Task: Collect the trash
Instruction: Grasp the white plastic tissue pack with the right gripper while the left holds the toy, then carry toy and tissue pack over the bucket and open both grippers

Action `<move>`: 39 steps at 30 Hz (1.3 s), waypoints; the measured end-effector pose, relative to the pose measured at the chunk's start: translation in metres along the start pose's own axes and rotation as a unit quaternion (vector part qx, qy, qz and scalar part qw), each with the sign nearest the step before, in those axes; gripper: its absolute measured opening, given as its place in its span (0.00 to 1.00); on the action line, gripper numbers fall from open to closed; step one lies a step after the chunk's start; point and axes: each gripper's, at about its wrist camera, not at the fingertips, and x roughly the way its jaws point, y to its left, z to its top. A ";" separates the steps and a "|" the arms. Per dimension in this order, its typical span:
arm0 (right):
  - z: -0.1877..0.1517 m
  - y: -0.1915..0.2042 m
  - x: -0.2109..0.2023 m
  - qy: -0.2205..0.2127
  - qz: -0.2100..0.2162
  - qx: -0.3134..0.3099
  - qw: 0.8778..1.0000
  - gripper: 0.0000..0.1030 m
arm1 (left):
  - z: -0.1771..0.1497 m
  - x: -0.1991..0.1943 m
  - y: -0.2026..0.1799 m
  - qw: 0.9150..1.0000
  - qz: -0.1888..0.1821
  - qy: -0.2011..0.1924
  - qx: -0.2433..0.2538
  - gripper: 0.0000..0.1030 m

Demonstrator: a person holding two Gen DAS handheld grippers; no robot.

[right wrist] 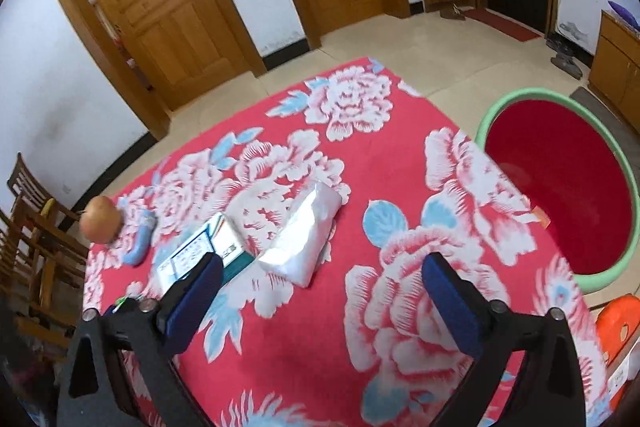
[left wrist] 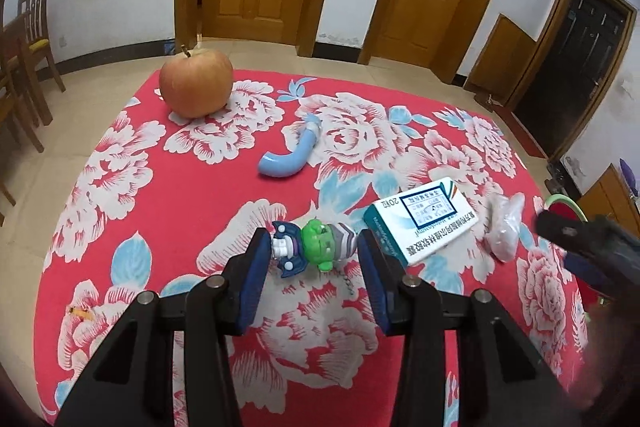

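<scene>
On the red flowered tablecloth (left wrist: 200,187) lie a small green toy figure (left wrist: 316,247), a white and teal medicine box (left wrist: 424,223), a crumpled white plastic packet (left wrist: 505,227) and a light blue curved tube (left wrist: 288,157). My left gripper (left wrist: 312,259) is open, its blue pads on either side of the toy figure, apart from it. My right gripper (right wrist: 320,291) is open and empty above the cloth, just in front of the white packet (right wrist: 304,235) and the box (right wrist: 200,251). The right gripper also shows at the left wrist view's right edge (left wrist: 592,239).
An apple (left wrist: 196,83) sits at the table's far left corner. A red basin with a green rim (right wrist: 560,187) stands on the floor beyond the table's right edge. An orange container (right wrist: 618,323) is low on the right. Wooden chairs (left wrist: 24,39) stand left.
</scene>
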 end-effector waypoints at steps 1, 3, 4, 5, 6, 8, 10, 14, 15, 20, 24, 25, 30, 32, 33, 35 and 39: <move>0.000 0.002 0.006 0.003 -0.002 0.000 1.000 0.90 | 0.000 0.000 0.001 1.000 -0.001 0.000 -0.001 0.44; 0.000 0.007 0.016 0.004 -0.012 -0.002 1.000 0.86 | 0.000 -0.001 0.004 1.000 0.001 -0.003 -0.007 0.44; 0.001 0.008 0.020 0.004 -0.015 -0.003 1.000 0.84 | -0.001 -0.002 0.006 1.000 0.003 -0.006 -0.009 0.44; 0.000 0.009 0.024 0.006 -0.014 0.000 1.000 0.81 | -0.001 -0.002 0.008 1.000 0.006 -0.008 -0.011 0.44; 0.000 0.008 0.028 0.009 -0.014 0.005 1.000 0.77 | -0.001 -0.002 0.009 1.000 0.008 -0.008 -0.014 0.44; -0.001 0.007 0.037 0.018 -0.017 0.018 1.000 0.73 | -0.001 -0.001 0.013 1.000 0.009 -0.009 -0.021 0.44; -0.003 0.010 0.039 0.014 -0.024 0.014 1.000 0.68 | -0.003 0.000 0.015 1.000 0.008 -0.007 -0.024 0.44; -0.009 0.018 0.038 0.009 -0.021 0.000 1.000 0.45 | -0.006 0.003 0.017 1.000 0.005 0.002 -0.027 0.44; -0.010 0.019 0.038 0.010 -0.017 -0.002 1.000 0.40 | -0.006 0.004 0.017 1.000 0.002 0.003 -0.028 0.44; -0.014 0.018 0.036 0.008 -0.003 -0.014 1.000 0.38 | -0.007 0.010 0.018 0.999 -0.003 0.013 -0.031 0.44; -0.015 0.012 0.030 0.006 0.005 -0.019 1.000 0.38 | -0.009 0.010 0.016 1.000 0.000 0.010 -0.026 0.44; -0.015 0.011 0.027 0.002 0.008 -0.023 1.000 0.38 | -0.009 0.010 0.015 1.000 0.001 0.008 -0.025 0.44; -0.017 0.003 -0.006 -0.026 0.018 -0.052 0.998 0.38 | -0.008 0.006 0.012 1.000 0.006 0.004 -0.016 0.44; -0.018 -0.005 -0.018 -0.031 0.021 -0.056 0.998 0.38 | -0.010 0.003 0.008 1.000 0.010 0.000 -0.007 0.44; -0.020 -0.010 -0.024 -0.031 0.023 -0.057 0.998 0.38 | -0.010 0.002 0.007 1.000 0.011 0.000 -0.003 0.44; -0.023 -0.024 -0.036 -0.034 0.022 -0.055 0.998 0.38 | -0.010 -0.002 0.003 1.000 0.009 -0.001 0.003 0.44; -0.029 -0.050 -0.056 -0.043 0.025 -0.041 0.998 0.38 | -0.010 -0.013 -0.005 1.000 0.000 -0.002 0.004 0.44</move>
